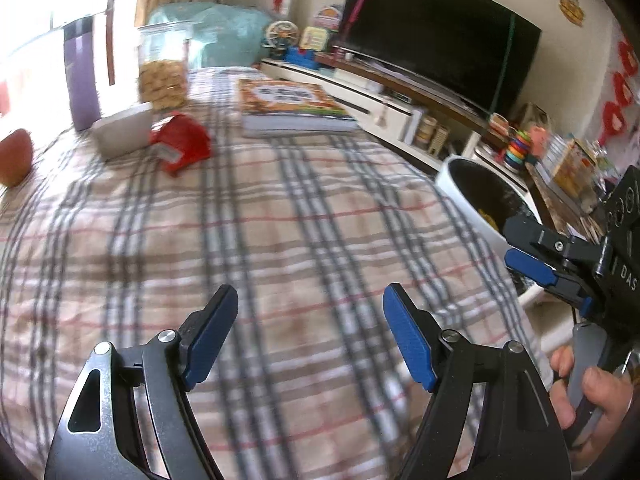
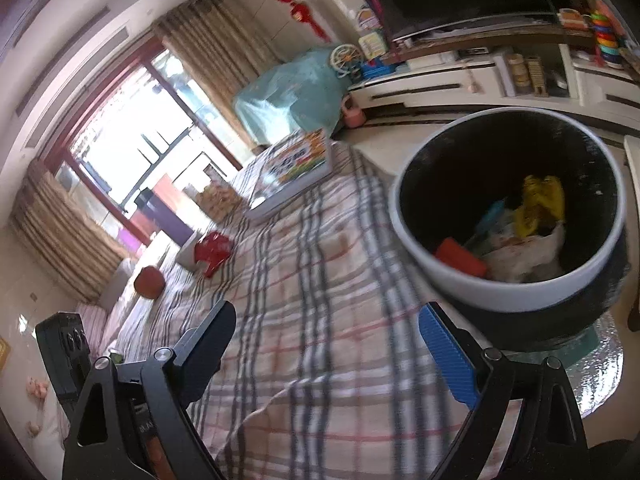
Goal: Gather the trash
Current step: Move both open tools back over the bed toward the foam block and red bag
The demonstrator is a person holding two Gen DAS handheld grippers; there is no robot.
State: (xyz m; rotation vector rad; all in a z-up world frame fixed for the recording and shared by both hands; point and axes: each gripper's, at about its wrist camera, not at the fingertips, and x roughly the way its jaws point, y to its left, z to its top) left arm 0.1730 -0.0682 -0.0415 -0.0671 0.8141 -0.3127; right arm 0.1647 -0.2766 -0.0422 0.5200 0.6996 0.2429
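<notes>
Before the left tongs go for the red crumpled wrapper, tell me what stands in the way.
Nothing visible does. Only bare plaid cloth lies between the open left tongs and the red wrapper. The white box sits beside the wrapper, on its far left, not in front.

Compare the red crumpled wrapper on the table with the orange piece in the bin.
The red wrapper lies on the plaid tablecloth, not yet collected; the orange piece sits inside the trash bin among other rubbish. The wrapper looks crumpled and irregular, while the orange piece looks smooth and blocky. The wrapper is deep red, the other lighter orange-red. Neither gripper holds either one.
</notes>
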